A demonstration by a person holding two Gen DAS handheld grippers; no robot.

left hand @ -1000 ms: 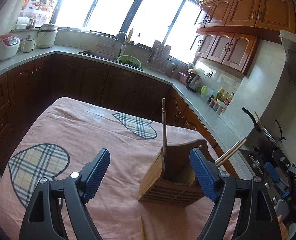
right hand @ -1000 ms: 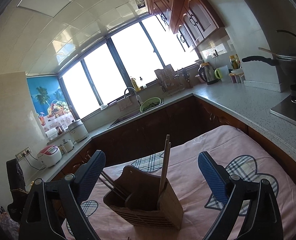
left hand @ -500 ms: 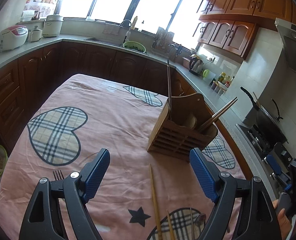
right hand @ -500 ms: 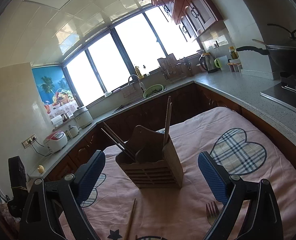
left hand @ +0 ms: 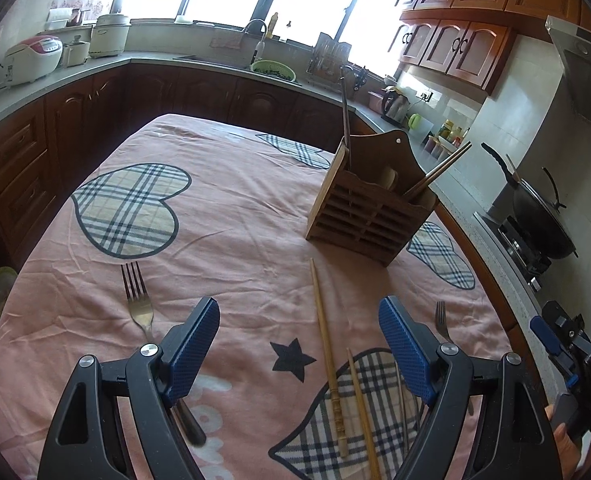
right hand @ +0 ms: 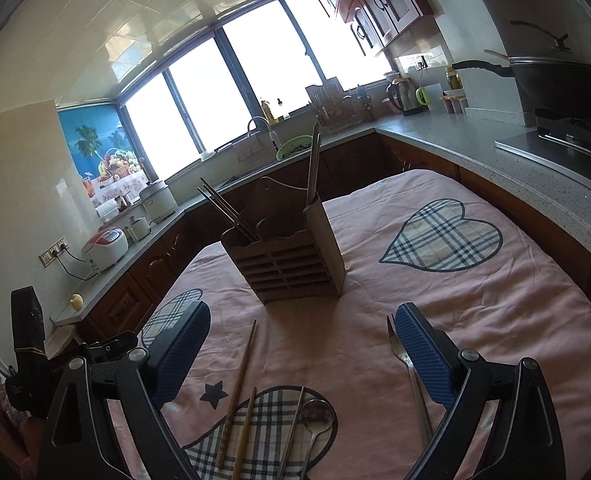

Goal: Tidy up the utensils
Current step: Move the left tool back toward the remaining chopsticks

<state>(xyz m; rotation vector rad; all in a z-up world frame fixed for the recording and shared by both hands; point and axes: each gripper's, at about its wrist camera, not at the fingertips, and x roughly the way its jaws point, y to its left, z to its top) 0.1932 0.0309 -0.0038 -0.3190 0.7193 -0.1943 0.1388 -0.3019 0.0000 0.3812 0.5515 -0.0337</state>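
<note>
I hold both the left gripper [left hand: 298,346] and right gripper [right hand: 302,350] spread wide and empty, short of the wooden holder [right hand: 285,258], ready for loose chopsticks [right hand: 237,394].

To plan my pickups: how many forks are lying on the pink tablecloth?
2. The left fork lies on the cloth's left side. The right fork lies to the right of the loose chopsticks, partly hidden by the left claw. Others may be hidden.
</note>
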